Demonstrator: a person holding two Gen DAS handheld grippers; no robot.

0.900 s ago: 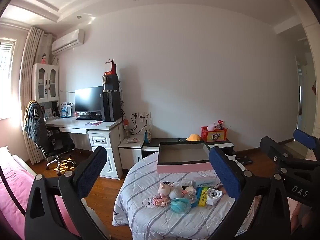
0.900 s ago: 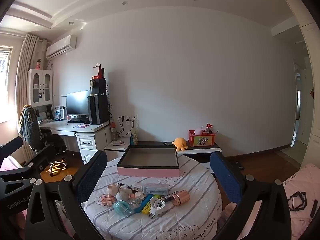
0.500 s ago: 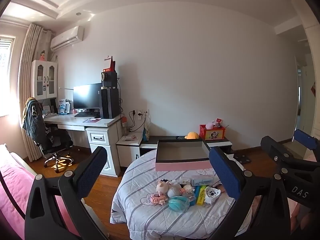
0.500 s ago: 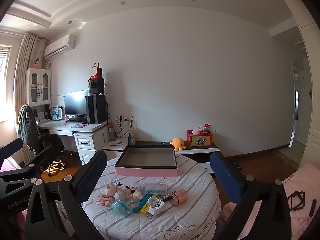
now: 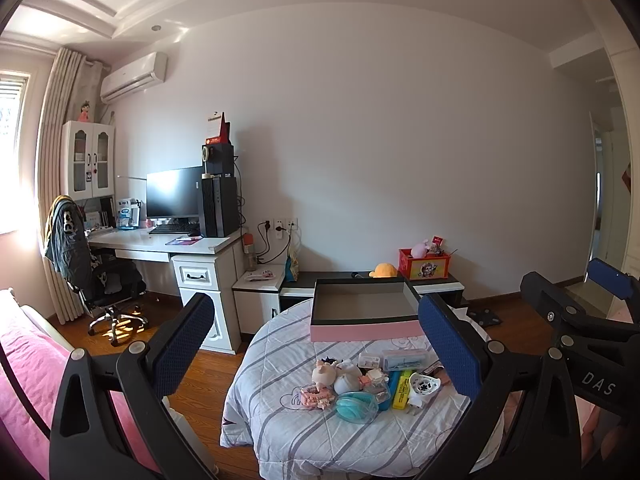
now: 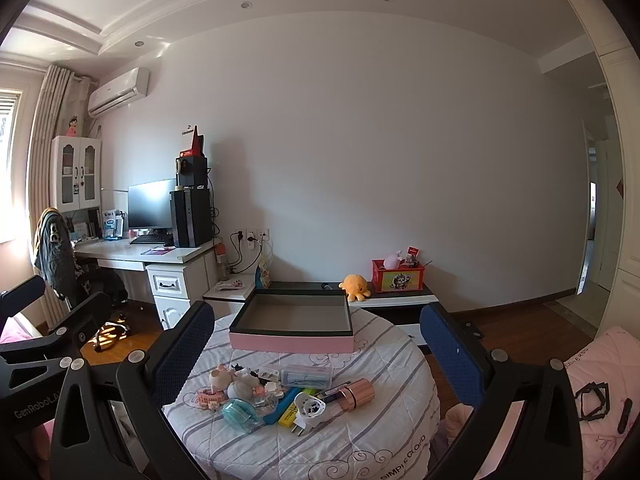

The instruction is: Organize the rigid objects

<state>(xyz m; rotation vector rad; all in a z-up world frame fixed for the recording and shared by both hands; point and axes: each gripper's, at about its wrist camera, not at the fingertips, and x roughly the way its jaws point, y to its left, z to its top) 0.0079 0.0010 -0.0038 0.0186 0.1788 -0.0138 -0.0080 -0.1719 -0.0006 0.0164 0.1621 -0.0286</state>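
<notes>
both grippers, left [image 5: 316, 344] and right [image 6: 316, 344], spread wide, empty, above table [image 6: 360, 440]; clutter [image 6: 280, 394] before pink box [image 6: 292, 342].

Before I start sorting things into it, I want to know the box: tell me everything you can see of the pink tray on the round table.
The pink tray is a shallow rectangular box, open on top, with pink outer walls, a dark rim and a grey-brown inside that looks empty. It looks like stiff cardboard. It sits flat on the striped cloth at the table's far side, beyond the pile of small items, apart from them. Neither gripper touches it.
</notes>
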